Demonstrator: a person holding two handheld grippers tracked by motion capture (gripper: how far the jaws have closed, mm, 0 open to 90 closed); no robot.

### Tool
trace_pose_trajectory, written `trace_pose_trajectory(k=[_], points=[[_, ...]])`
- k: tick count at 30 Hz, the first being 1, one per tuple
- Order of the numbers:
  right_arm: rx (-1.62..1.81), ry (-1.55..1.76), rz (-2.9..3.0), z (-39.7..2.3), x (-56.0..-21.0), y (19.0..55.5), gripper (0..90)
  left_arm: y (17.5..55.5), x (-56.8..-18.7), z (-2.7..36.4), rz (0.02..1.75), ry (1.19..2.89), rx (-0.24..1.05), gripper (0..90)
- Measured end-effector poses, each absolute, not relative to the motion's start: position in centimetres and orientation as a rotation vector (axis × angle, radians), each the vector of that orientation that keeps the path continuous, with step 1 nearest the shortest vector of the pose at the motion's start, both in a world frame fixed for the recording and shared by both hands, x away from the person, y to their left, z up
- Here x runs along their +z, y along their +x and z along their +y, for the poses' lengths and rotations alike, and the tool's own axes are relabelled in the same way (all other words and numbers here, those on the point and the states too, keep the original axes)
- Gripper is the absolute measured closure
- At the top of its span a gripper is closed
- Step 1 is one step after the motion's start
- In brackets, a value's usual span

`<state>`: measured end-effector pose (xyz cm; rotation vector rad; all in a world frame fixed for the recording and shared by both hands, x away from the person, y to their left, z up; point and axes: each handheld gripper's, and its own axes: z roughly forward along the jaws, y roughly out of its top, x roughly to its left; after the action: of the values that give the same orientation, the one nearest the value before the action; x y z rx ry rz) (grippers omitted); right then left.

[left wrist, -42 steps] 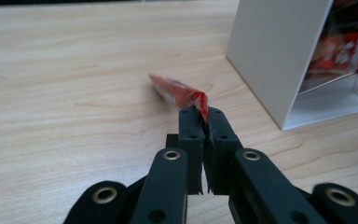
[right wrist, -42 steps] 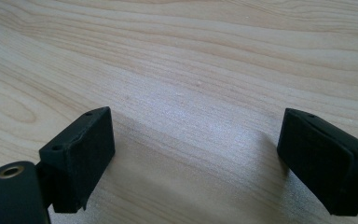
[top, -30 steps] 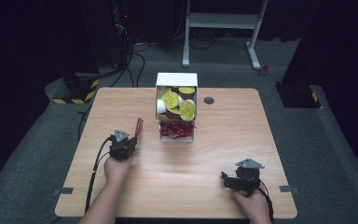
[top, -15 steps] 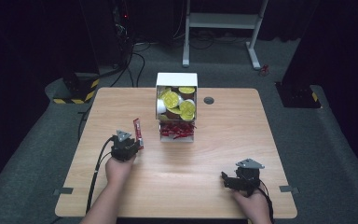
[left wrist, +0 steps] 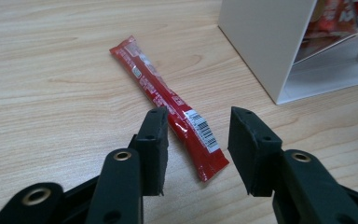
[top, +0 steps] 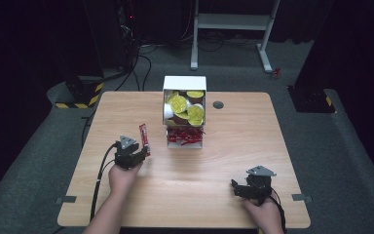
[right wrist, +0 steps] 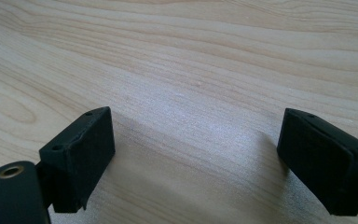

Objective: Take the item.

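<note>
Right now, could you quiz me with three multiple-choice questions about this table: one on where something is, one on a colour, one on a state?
1. Where does the sachet lie?
A. on the table, left of the white box
B. inside the box
C. on the floor

2. What colour is the sachet?
A. blue
B. red
C. green

3. How do the left tongs stand?
A. clamped on the sachet
B. open around its end
C. fully shut

Answers: 1 A, it lies flat on wood beside the box; 2 B, its wrapper is red; 3 B, gaps show beside both pads.

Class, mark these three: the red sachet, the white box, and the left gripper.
red sachet [left wrist: 168, 100], left gripper view, middle of the wrapper.
white box [left wrist: 261, 42], left gripper view, side wall.
left gripper [left wrist: 198, 151], left gripper view, between its tips.
</note>
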<state>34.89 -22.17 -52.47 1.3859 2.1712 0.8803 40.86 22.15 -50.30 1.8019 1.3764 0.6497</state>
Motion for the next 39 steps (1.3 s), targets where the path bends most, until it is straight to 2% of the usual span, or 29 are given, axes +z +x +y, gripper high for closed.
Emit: trace_pose_trajectory(k=[11,25,39], points=[[0.88,1.385,2.171,-22.2,-52.5,34.9,11.0,39.4,-49.2,21.7,1.309,1.814,0.621,45.7],[0.881,1.386,2.171,-22.2,-52.5,34.9,11.0,36.6,-48.7,22.8,1.254,1.837,0.561,40.0],[0.881,1.387,2.171,-22.2,-52.5,34.9,11.0,33.3,-50.7,27.5,1.298,1.913,0.575,36.5]])
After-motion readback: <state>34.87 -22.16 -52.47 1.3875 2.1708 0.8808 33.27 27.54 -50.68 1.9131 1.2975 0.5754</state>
